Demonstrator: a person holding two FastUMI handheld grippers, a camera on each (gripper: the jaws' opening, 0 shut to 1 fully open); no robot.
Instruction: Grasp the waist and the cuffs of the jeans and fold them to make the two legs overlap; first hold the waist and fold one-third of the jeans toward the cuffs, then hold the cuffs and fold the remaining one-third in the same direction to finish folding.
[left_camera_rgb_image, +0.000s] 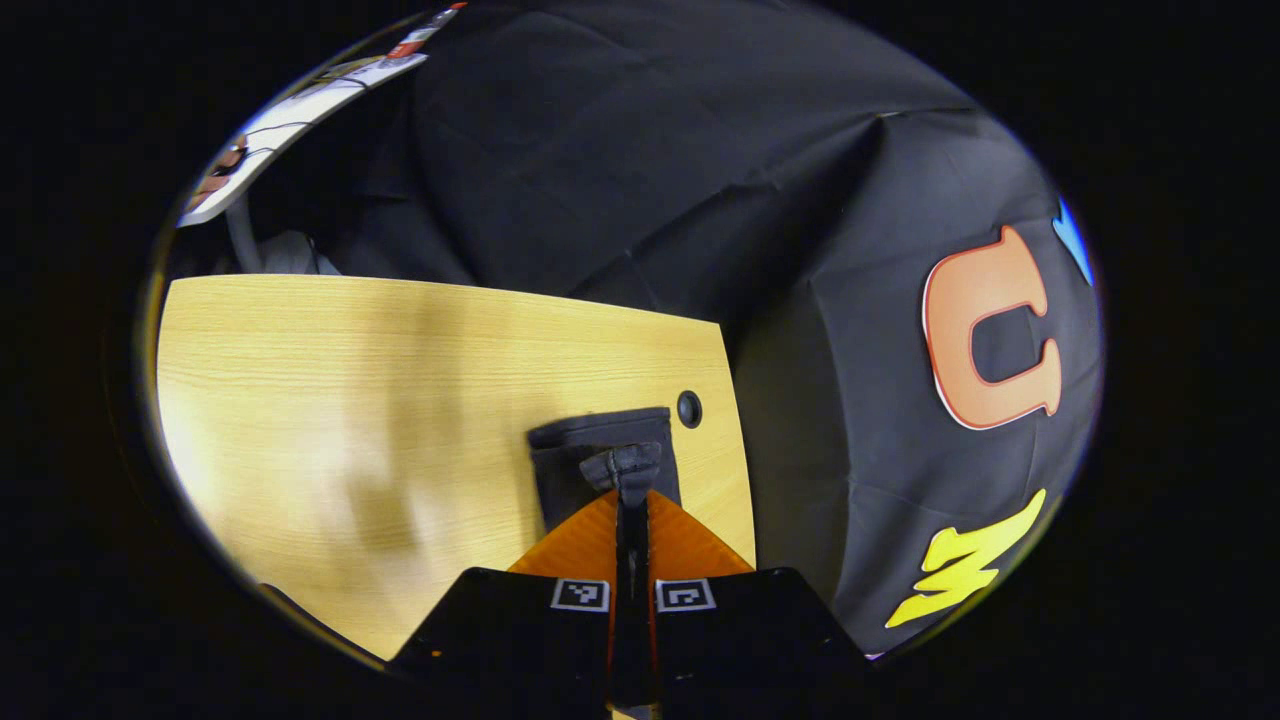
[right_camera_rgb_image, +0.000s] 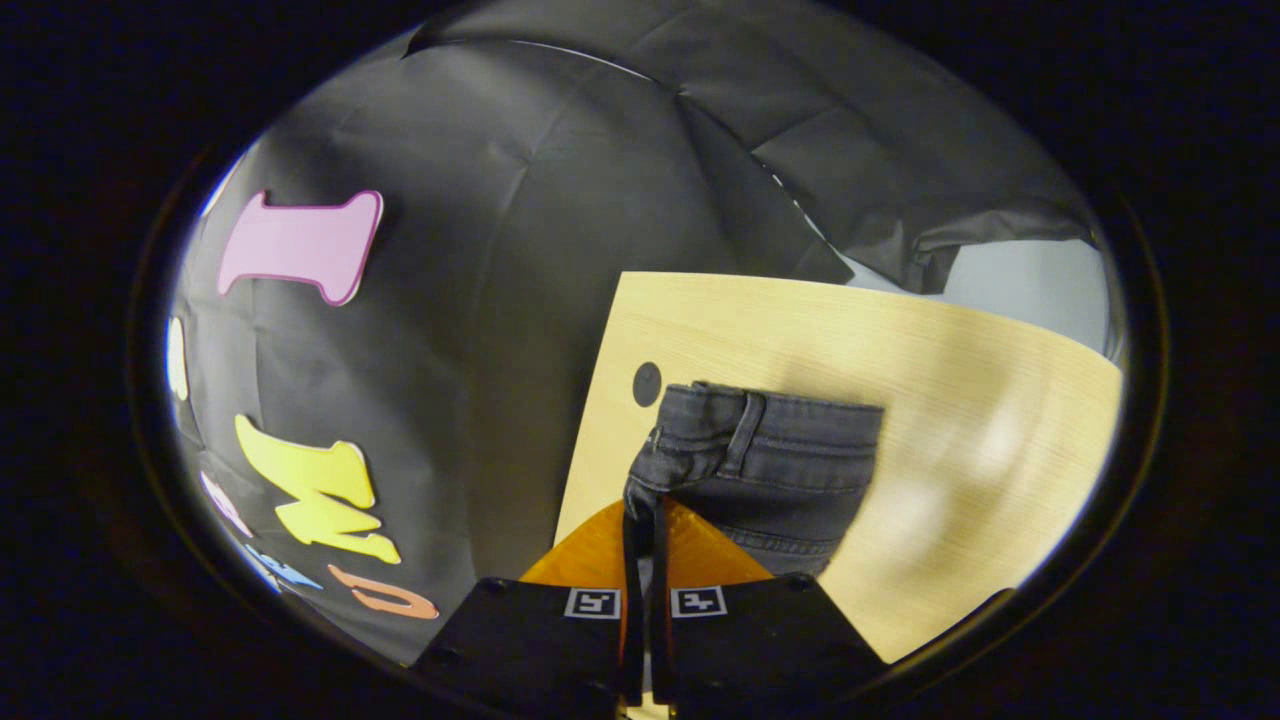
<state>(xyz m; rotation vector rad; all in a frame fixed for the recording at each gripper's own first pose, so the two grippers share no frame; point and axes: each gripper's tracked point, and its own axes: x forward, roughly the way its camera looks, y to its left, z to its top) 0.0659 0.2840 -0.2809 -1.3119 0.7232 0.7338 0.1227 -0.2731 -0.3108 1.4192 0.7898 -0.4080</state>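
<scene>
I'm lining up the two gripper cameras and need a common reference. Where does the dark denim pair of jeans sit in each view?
Left gripper view: the dark denim jeans sit low, just right of centre, a bunched fold pinched at the left gripper.
Right gripper view: the jeans lie low, around centre, belt loop showing, an edge pinched at the right gripper.
Shared landmark: the round dark hole in the pale wooden table, beside the jeans.
</scene>
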